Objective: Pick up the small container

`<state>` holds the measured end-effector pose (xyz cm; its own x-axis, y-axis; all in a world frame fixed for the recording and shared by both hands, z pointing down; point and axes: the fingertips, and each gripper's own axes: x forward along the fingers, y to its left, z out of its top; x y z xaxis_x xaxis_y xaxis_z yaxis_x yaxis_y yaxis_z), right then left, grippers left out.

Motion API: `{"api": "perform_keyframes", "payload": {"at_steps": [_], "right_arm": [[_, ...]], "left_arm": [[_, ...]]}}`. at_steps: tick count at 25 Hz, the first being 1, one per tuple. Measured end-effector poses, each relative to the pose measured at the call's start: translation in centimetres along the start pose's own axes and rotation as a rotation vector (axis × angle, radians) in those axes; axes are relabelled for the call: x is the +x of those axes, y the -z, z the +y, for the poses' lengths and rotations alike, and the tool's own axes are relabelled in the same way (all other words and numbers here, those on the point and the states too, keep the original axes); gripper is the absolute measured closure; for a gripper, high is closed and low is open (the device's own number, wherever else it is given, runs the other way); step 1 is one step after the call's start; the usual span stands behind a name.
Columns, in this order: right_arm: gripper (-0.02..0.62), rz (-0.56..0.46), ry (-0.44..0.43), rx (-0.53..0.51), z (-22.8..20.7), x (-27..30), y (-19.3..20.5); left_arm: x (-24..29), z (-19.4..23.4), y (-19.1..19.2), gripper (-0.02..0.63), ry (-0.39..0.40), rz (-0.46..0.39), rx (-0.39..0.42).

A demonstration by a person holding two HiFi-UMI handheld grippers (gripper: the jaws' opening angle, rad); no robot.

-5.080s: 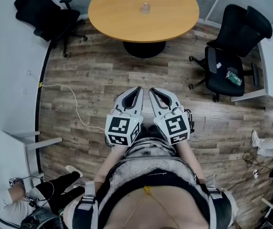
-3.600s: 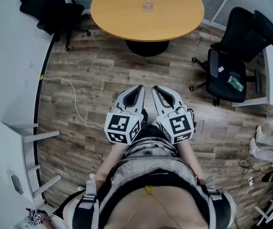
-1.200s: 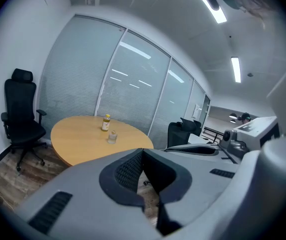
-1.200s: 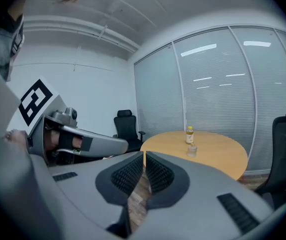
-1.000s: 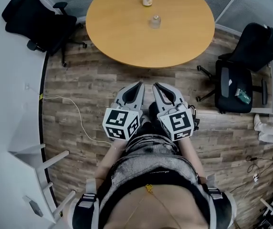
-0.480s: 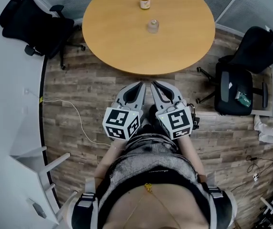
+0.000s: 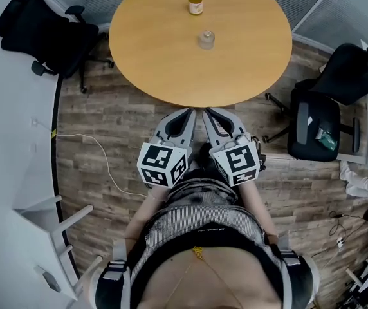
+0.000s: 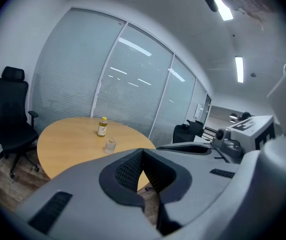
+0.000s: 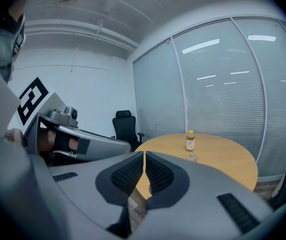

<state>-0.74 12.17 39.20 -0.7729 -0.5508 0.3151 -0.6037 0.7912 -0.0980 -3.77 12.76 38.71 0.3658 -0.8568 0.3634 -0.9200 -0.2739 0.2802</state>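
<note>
Jaws of the left gripper [image 7: 186, 114] and right gripper [image 7: 212, 113] are pressed together, empty, side by side before the round table [image 7: 152, 56]. The small container [image 7: 206, 40], apparently clear glass, stands mid-table, well apart from both, near a yellow-capped bottle [image 7: 195, 0].

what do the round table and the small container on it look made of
Round table: probably wood-look laminate, smooth even tan top. Small container: clear glass or plastic, the tabletop shows through; too small to tell which.
</note>
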Motion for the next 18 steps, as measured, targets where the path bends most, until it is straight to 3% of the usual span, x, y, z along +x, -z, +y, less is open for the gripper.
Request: {"api": "perform_keyframes", "payload": {"at_steps": [18], "right_arm": [[0.568,-0.006,-0.116,-0.055,-4.3,3.5,-2.4]], "left_arm": [[4.3,1.3,-2.9,0.586,-0.086,-0.034,-0.026]]}}
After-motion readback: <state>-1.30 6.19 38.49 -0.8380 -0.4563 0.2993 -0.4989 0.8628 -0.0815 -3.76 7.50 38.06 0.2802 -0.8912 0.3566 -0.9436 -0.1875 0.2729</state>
